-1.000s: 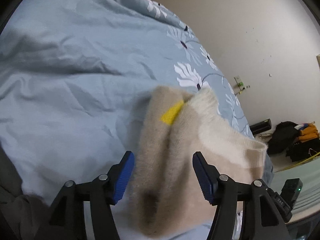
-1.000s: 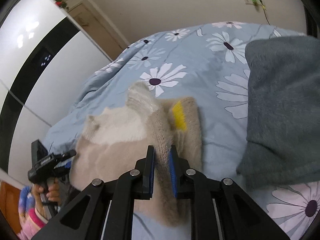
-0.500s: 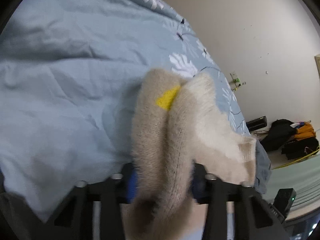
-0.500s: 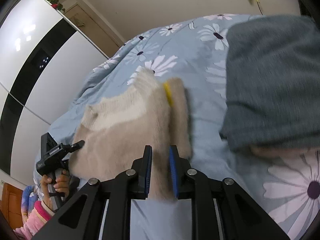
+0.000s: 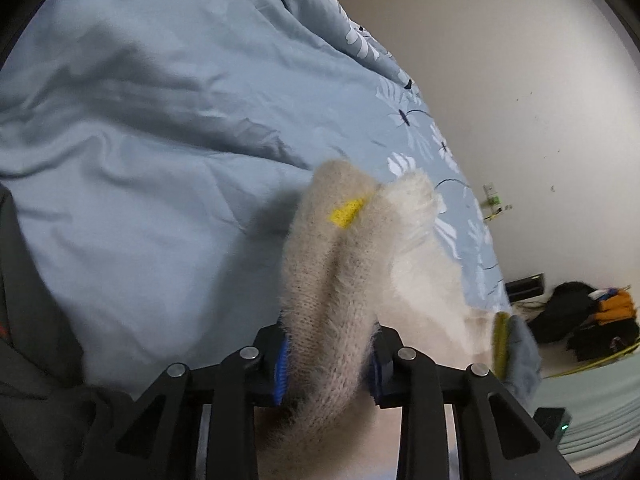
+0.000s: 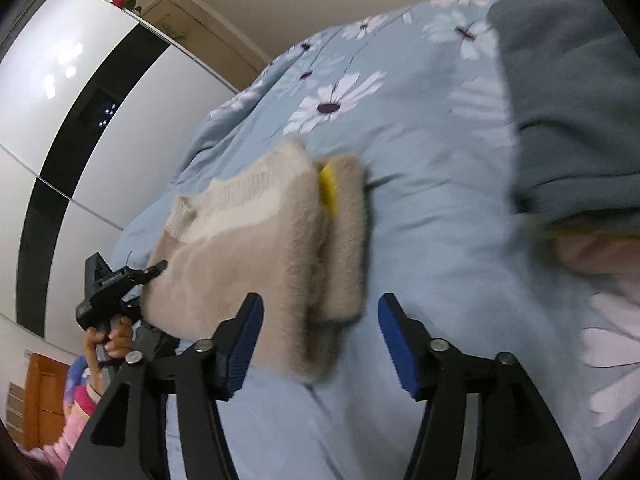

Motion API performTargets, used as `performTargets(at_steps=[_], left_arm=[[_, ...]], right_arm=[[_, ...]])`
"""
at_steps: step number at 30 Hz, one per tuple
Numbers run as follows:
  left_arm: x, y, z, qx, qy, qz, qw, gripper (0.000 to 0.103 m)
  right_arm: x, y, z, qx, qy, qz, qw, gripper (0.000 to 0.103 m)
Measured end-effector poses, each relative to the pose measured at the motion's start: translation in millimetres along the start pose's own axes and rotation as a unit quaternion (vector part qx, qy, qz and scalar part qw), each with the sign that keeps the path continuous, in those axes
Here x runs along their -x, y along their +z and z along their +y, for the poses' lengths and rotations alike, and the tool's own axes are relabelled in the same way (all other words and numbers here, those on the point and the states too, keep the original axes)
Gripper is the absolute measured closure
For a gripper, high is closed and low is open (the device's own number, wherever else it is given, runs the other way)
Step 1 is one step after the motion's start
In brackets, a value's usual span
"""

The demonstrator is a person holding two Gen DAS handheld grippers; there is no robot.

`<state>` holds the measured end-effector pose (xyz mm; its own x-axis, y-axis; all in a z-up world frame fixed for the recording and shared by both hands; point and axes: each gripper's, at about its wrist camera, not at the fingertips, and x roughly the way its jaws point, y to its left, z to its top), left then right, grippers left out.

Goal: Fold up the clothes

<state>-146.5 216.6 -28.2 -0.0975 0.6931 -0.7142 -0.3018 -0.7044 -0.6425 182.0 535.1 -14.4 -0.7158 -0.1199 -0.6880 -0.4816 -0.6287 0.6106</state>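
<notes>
- Left gripper (image 5: 326, 364) clamps the folded beige sweater (image 5: 332, 288) at its near edge.
- Right gripper (image 6: 320, 338) gapes wide, sweater's corner between its jaws.
- Grey folded garment (image 6: 572, 92) at two o'clock; bare duvet (image 6: 432, 184) between.

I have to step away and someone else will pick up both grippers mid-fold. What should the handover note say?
Left gripper: shut on the beige sweater, clamping a bunched thick fold at its near edge.
Right gripper: open, jaws wide apart on either side of the sweater's near end, gripping nothing.
The sweater lies folded into a compact bundle on the blue floral duvet, yellow tag showing in the fold. A grey garment sits to the right, already folded by the look of it.
Done: the sweater's folds appear made.
Left: probably release the left grip, tidy the bundle, and perhaps move it beside the grey one.
</notes>
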Motion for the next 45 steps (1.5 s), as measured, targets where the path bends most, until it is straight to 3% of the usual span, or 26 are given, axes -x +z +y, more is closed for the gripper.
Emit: performTargets(at_steps=[2,11,20,22,24,27,32,38,43,45], left_arm=[[-6.0,0.1,4.6,0.005,0.007,0.004,1.0,0.07],[-14.3,-0.2,31.3,0.05,-0.028,0.011,0.9983,0.069],[-14.9,-1.3,26.4,0.049,-0.03,0.01,0.9983,0.069],[-14.8,-0.5,21.2,0.042,-0.026,0.008,0.9987,0.069],[-14.7,0.3,16.0,0.036,-0.022,0.006,0.9991,0.069],[-4.6,-0.9,-4.6,0.005,-0.003,-0.005,1.0,0.071],[23.3,-24.9,-34.6,-0.04,-0.018,-0.008,0.999,0.073],[57.7,-60.0,-67.5,-0.09,-0.052,-0.004,0.9946,0.074],[86.4,-89.2,-95.0,-0.131,-0.081,0.0,0.9881,0.074],[76.2,-108.5,-85.1,-0.135,-0.068,0.025,0.9882,0.074]], right_arm=[[-13.7,4.1,3.9,-0.002,0.007,0.01,1.0,0.036],[-53.3,18.3,-6.7,-0.028,-0.01,0.055,0.998,0.03],[-68.0,34.8,0.3,-0.028,-0.009,0.048,0.998,0.028],[-66.7,35.5,-2.2,-0.037,-0.005,0.044,0.998,0.034],[-65.1,35.8,-5.2,-0.046,-0.002,0.04,0.998,0.054],[-61.6,36.3,-8.1,-0.058,0.003,0.034,0.998,0.069],[-39.1,38.3,-1.5,-0.056,0.022,0.02,0.998,0.074],[25.2,35.0,11.1,-0.03,0.033,-0.01,0.999,0.074],[88.3,1.1,8.5,-0.006,0.031,-0.034,0.999,0.074],[104.7,-18.3,0.7,-0.005,0.026,-0.034,0.999,0.074]])
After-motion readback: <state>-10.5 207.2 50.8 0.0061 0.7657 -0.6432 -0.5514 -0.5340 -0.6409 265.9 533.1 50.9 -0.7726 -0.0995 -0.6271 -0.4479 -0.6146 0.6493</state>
